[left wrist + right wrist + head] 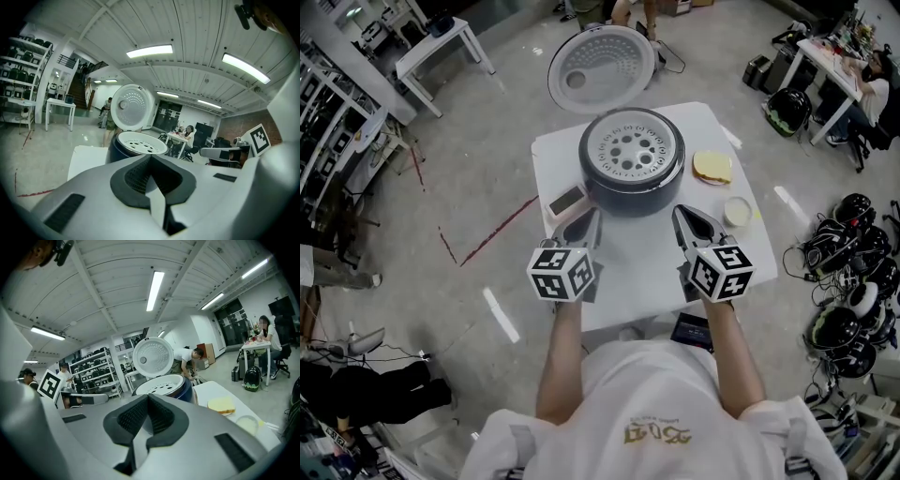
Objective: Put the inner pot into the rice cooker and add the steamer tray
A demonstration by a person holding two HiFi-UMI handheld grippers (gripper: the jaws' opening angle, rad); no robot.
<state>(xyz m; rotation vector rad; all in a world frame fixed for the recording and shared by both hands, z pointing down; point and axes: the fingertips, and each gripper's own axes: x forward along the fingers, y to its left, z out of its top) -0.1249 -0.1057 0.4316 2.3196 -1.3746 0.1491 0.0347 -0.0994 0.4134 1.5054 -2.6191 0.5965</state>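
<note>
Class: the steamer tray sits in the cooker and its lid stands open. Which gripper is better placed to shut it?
Probably left: the lid stands off-centre behind the rice cooker, toward the left gripper. The right gripper is equally near; both are shut, empty.

2 hand-held grippers (586,217) (682,214), 1 rice cooker (628,200), 1 steamer tray (631,147), 1 table (637,274)

The rice cooker (633,192) before me is round and dark-bodied. It stands upright at the middle of the white tabletop's (637,272) far edge, its lid (602,67) swung fully open and tipped back beyond that edge, pale dimpled inside showing. The white steamer tray (630,150), pierced with round holes, sits level in the cooker's mouth and fills it, so I cannot see the inner pot beneath.
</note>
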